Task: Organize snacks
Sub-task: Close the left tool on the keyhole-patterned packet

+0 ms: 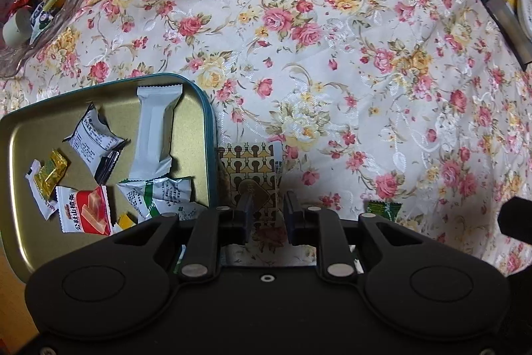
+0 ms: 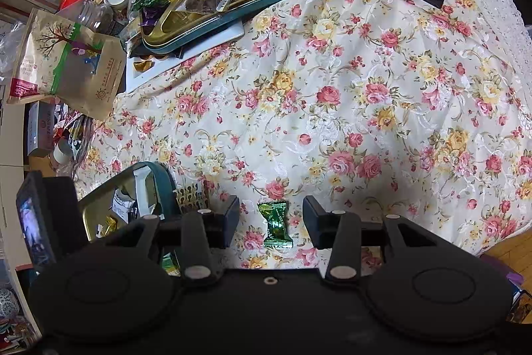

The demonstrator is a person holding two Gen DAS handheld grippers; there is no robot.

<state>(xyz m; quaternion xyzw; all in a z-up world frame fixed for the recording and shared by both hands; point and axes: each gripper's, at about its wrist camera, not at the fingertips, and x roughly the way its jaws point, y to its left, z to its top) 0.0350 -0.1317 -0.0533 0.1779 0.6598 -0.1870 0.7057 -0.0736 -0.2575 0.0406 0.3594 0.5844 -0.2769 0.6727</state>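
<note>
Green foil candy point(image 2: 275, 224) lies on the floral cloth point(image 2: 332, 95) between our right gripper's point(image 2: 270, 220) spread jaws, untouched; it may skid if one pad lands first. At twelve o'clock of our left gripper point(image 1: 266, 217), jaws parted and seemingly empty, lies a gold-patterned packet point(image 1: 249, 168) beside the tin point(image 1: 209, 128), whose red wrapper's point(image 1: 84, 210) lettering we can't read.

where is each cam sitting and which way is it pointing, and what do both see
Left wrist: on the left gripper, looking down its fingers at a patterned packet on the floral cloth, gold tray at left.
Right wrist: on the right gripper, looking down at a green candy lying between its open fingers; the other gripper's body shows at left.
Shared: cloth, tray, patterned packet, green candy, heaped tin.
</note>
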